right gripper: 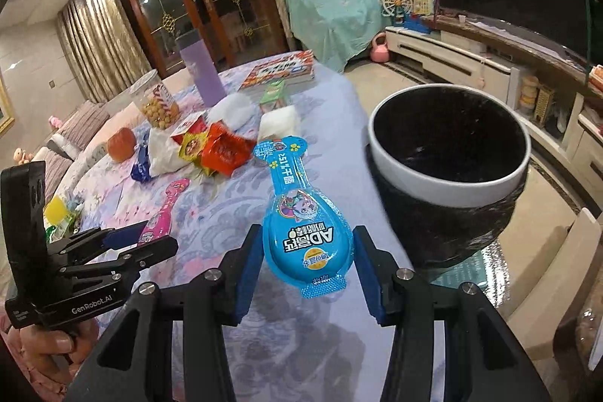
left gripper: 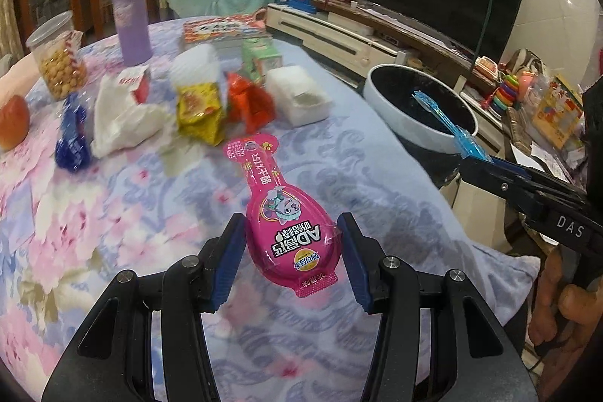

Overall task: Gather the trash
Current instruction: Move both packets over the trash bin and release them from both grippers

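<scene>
My right tool [right gripper: 307,251] is clamped on the blue snack packet [right gripper: 301,213], its pads pressing the wide oval end from both sides. The packet's long axis runs straight forward, away from me, with the narrow neck and hang-tab at the far end. The bin [right gripper: 448,172], a black liner inside a white rim, stands just to the right of the packet and beyond the desk [right gripper: 233,213] edge. In the left wrist view, the packet's tip [left gripper: 426,100] already hangs over the bin's rim [left gripper: 410,134], so I judge the next move to be a short reach rightward followed by release.

My left tool [left gripper: 292,249] is clamped on the pink snack packet [left gripper: 282,213] in the same manner, held above the desk and well apart from the bin. The right arm is the nearer one.

Both packets are glossy, spoon-shaped and flat-edged, printed with a cartoon figure. More wrappers [left gripper: 203,112] lie farther back on the desk.
</scene>
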`<state>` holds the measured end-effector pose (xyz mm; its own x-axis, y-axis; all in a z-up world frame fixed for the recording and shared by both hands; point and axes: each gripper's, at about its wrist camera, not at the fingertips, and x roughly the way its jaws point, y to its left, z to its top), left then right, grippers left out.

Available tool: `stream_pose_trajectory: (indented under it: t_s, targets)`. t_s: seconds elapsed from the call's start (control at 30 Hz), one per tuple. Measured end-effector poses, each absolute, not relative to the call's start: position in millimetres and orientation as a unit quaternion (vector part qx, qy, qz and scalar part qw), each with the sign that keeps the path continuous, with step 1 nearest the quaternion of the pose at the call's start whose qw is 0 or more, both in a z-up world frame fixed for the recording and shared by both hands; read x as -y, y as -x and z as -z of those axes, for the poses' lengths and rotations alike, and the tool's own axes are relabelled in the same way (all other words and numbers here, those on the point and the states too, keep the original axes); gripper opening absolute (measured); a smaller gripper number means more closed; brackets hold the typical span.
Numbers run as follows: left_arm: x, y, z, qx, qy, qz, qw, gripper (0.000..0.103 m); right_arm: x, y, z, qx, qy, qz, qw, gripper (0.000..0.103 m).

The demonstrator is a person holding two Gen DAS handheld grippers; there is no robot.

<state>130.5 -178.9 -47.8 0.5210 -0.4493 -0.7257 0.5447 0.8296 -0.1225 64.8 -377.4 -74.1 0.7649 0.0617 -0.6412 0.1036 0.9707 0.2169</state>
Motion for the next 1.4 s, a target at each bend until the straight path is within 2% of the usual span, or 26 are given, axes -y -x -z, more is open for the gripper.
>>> stream_pose_trajectory:
  t_s: [0.8, 1.4]
  targets:
    - [263, -141, 23, -0.375, -0.094, 0.346, 0.855, 0.049, 458, -53, 54, -0.307, -0.151, 0.074, 0.937, 0.048]
    - [360, -189, 7, -0.361, -0.127, 0.385, 0.840, 0.049, 524, -91, 61, -0.324, -0.169, 0.105, 0.925, 0.048]
